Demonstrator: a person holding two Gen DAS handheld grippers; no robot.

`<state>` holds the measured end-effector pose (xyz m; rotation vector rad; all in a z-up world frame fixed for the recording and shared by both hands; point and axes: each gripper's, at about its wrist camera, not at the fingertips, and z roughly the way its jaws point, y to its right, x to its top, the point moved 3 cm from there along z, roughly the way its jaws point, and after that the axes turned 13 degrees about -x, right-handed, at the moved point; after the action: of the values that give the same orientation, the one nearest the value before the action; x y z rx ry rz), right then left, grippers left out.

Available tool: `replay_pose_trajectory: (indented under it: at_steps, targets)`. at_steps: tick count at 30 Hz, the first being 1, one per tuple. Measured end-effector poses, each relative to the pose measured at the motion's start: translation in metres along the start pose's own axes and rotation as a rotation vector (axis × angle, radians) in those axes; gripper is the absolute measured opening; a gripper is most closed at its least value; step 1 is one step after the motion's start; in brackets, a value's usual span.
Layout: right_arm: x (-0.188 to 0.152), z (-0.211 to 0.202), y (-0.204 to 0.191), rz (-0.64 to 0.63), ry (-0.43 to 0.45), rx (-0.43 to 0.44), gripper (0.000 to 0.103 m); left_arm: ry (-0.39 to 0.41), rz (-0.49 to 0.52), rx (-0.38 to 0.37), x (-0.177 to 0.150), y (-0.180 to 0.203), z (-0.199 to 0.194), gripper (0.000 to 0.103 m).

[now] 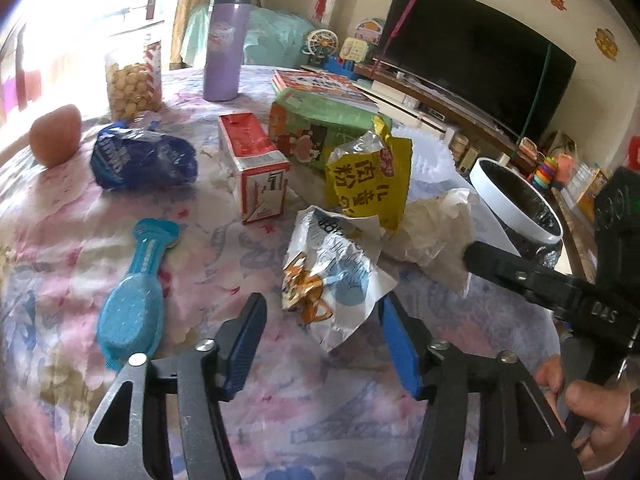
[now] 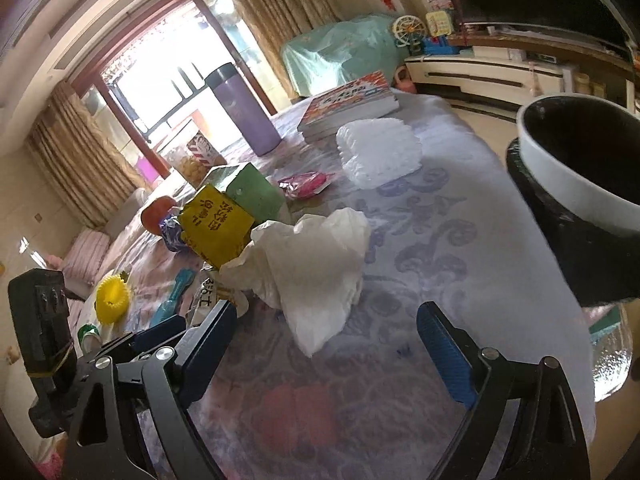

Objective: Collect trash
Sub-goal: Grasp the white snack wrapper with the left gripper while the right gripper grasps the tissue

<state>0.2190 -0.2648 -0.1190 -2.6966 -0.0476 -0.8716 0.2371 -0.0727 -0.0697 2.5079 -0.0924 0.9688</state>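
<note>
A crumpled white wrapper [image 1: 340,276] with orange and blue print lies on the flowered tablecloth [image 1: 60,248], its near end between the blue pads of my left gripper [image 1: 322,312]. The jaws stand open around it and the left pad is clear of it. In the right wrist view my right gripper [image 2: 326,316] is wide open, and the tip of a crumpled white tissue [image 2: 316,260] lies between its jaws, untouched. One of its fingers [image 1: 504,266] shows in the left wrist view beside the bin [image 1: 516,200], which has a white rim and a black liner [image 2: 576,168].
Further back lie a yellow packet [image 1: 368,184], a red and white carton [image 1: 256,168], a blue wrapper [image 1: 144,160], a teal brush [image 1: 136,300] and a green box [image 1: 316,128]. A purple flask [image 1: 226,44], a snack jar [image 1: 132,80], books [image 2: 352,104] and white foam nets [image 2: 380,152] stand behind.
</note>
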Motion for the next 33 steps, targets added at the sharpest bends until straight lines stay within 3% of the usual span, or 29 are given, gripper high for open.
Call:
replay_pose_trajectory:
  at_steps: [2,3,5,11,20,33]
  targets:
    - [0.002,0.008,-0.002,-0.003,-0.021,0.013,0.075,-0.015,0.004,-0.013,0.002,0.0,0.008,0.036]
    - [0.003,0.011,-0.002,-0.003,-0.028,0.016,0.07,-0.024,-0.002,-0.029,0.003,-0.001,0.012,0.033]
    - [0.004,0.014,-0.003,-0.004,-0.039,0.025,0.042,-0.022,-0.003,-0.038,0.004,-0.001,0.014,0.028]
    - [-0.002,0.001,0.001,-0.022,-0.016,0.039,0.024,-0.023,0.012,-0.071,0.003,0.004,0.015,0.023]
    - [-0.006,-0.034,0.039,0.036,0.032,-0.011,0.024,-0.047,0.06,-0.14,0.003,0.028,0.027,0.022]
    - [0.004,-0.069,0.09,0.118,0.108,-0.092,0.024,-0.056,0.126,-0.198,0.026,0.06,0.057,0.022]
